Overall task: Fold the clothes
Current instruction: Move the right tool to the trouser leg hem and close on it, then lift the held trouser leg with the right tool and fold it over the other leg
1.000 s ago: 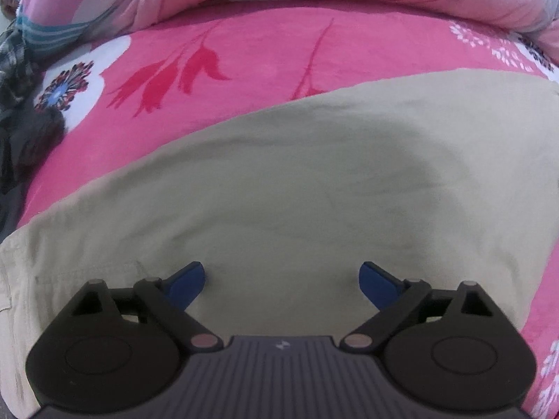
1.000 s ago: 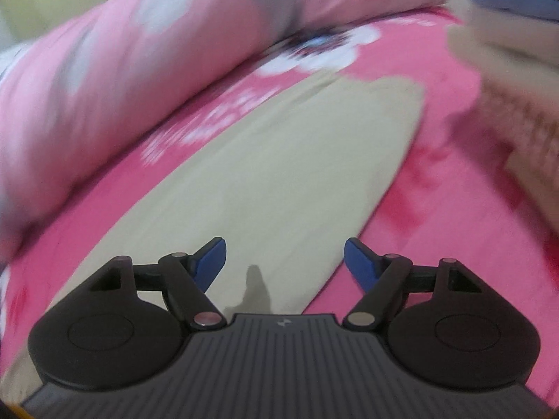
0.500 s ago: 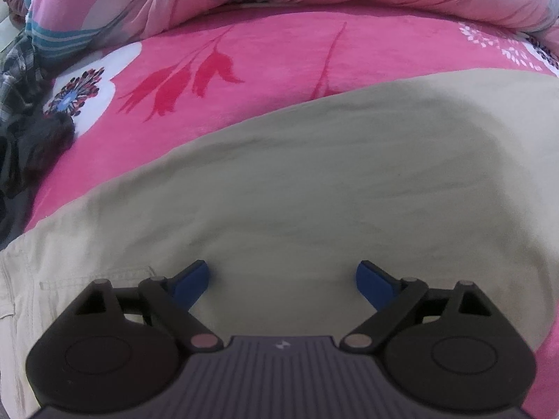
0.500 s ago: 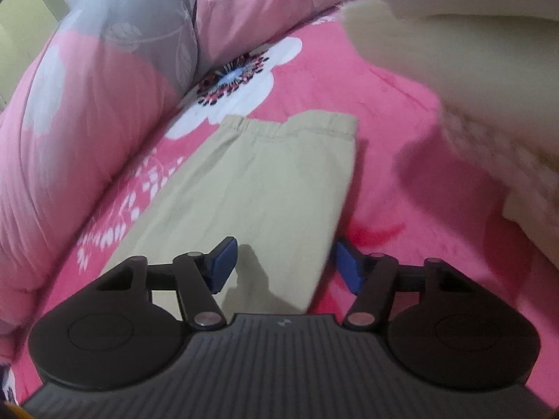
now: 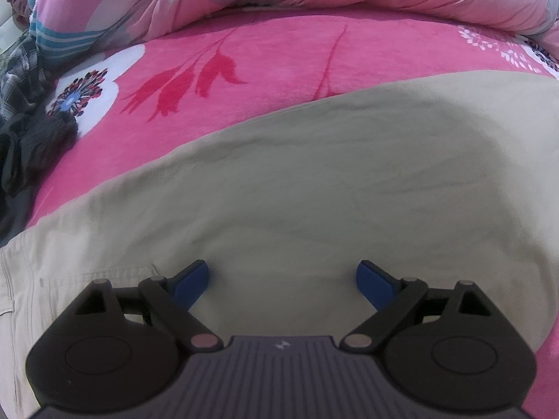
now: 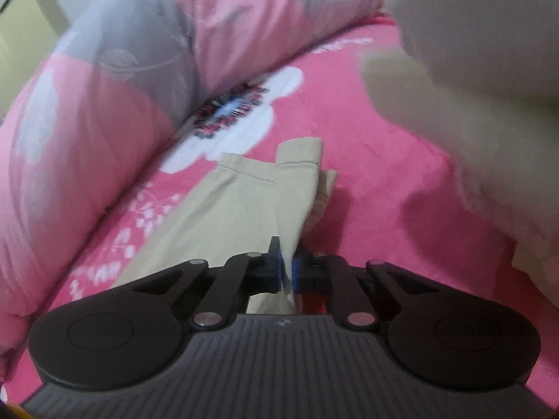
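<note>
khaki trousers: right tongs pinching a raised edge, left tongs spread

the khaki trousers (image 5: 297,188), smooth woven cloth with a stitched pocket seam, lie flat on a plush pink floral blanket (image 5: 279,56). the left tongs (image 5: 283,277) stand spread above the cloth, nothing between them. only the right view shows the hemmed leg end (image 6: 300,155): the right tongs (image 6: 287,272) are pressed together on a lifted fold of the leg's right edge. bare blanket lies right of them; a puffy quilt (image 6: 104,104) rises left.
</note>
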{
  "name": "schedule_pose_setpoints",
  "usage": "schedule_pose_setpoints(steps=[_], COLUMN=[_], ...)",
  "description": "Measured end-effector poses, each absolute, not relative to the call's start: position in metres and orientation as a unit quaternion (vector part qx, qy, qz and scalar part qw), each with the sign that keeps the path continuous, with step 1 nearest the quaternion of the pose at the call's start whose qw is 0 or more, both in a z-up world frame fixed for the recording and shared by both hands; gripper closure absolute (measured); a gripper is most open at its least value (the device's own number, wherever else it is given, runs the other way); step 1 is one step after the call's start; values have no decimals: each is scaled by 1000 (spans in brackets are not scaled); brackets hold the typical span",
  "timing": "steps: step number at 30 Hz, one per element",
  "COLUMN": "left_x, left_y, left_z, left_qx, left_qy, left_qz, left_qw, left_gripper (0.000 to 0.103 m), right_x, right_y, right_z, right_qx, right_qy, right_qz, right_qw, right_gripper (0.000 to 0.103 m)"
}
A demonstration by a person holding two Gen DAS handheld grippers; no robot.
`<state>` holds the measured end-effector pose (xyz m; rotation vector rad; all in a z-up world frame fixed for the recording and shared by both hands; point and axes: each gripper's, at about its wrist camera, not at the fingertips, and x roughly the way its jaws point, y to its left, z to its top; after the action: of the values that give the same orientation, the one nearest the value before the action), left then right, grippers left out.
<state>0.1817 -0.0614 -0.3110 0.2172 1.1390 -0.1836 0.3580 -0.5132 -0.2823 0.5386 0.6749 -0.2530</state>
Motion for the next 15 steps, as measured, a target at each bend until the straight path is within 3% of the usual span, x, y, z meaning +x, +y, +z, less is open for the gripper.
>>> schedule_pose_setpoints(steps=[15], left_x=[179], left_y=[-57], left_z=[-310], left_qx=[79], left_qy=[529], left_qz=[-81], left_qw=[841], left_gripper=[10], right_x=[323], right_y=[-424], right_z=[-208], right_qx=[285], right_qy=[300], right_qz=[104], right_qw=[904], right_gripper=[100])
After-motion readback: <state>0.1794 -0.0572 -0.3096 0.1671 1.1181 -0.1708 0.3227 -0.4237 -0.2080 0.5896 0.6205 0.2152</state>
